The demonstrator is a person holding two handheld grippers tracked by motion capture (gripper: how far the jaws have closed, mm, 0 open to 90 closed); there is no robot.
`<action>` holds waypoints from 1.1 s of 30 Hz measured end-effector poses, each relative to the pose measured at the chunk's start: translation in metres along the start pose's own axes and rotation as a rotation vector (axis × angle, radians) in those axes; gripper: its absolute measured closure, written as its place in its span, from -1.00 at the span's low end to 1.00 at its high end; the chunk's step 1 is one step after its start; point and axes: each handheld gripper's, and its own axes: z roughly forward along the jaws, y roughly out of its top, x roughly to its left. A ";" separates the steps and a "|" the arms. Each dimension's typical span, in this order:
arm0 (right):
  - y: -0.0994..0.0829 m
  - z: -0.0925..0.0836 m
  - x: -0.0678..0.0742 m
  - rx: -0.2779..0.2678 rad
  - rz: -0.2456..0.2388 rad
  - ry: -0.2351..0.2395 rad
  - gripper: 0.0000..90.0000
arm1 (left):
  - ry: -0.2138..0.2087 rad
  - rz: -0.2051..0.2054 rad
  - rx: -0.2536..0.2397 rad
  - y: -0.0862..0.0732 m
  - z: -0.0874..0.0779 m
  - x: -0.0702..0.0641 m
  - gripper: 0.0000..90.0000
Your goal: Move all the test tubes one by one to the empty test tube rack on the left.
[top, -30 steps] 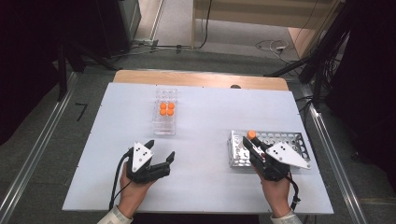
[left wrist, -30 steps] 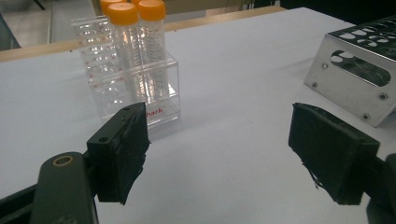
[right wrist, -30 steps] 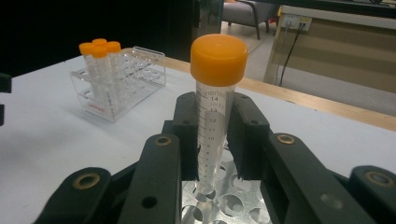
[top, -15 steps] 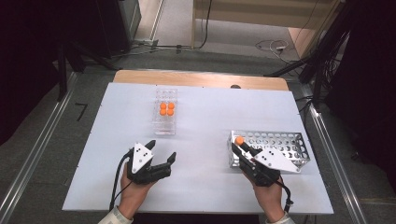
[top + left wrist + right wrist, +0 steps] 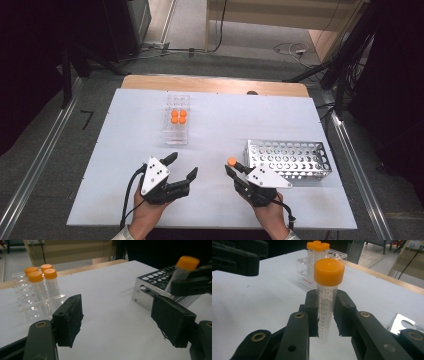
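Observation:
My right gripper point(image 5: 234, 169) is shut on a clear graduated tube with an orange cap point(image 5: 329, 272), held upright above the table just left of the metal rack point(image 5: 290, 157). The same tube point(image 5: 186, 265) appears at the upper right of the left gripper view, in the right gripper's jaws. My left gripper point(image 5: 183, 165) stands open near the table's front edge. Its jaws have just been closing a little, and nothing is between them point(image 5: 120, 320). A clear plastic rack point(image 5: 177, 122) farther back holds several orange-capped tubes point(image 5: 37, 290).
The perforated metal rack point(image 5: 150, 285) lies at the right front of the white table point(image 5: 250, 115). A wooden strip runs along the far edge. Bare table surface lies between the two racks and between the grippers.
My right hand has carried the tube leftward, from over the metal rack to the table beside its left end. The left hand has shifted only slightly.

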 end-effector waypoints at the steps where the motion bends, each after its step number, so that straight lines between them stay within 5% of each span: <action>1: 0.000 0.002 0.001 0.003 -0.002 0.005 0.60 | -0.008 0.002 -0.003 0.001 -0.001 -0.002 -0.41; 18: 0.000 0.024 0.026 0.044 -0.030 0.080 0.60 | -0.101 0.026 -0.011 0.008 0.003 -0.018 -0.18; 27: 0.001 0.030 0.040 0.051 -0.051 0.119 0.60 | -0.152 0.055 -0.002 0.007 0.008 -0.026 0.29; 33: 0.002 0.030 0.043 0.046 -0.056 0.128 0.60 | -0.159 0.057 0.006 0.005 0.011 -0.026 0.41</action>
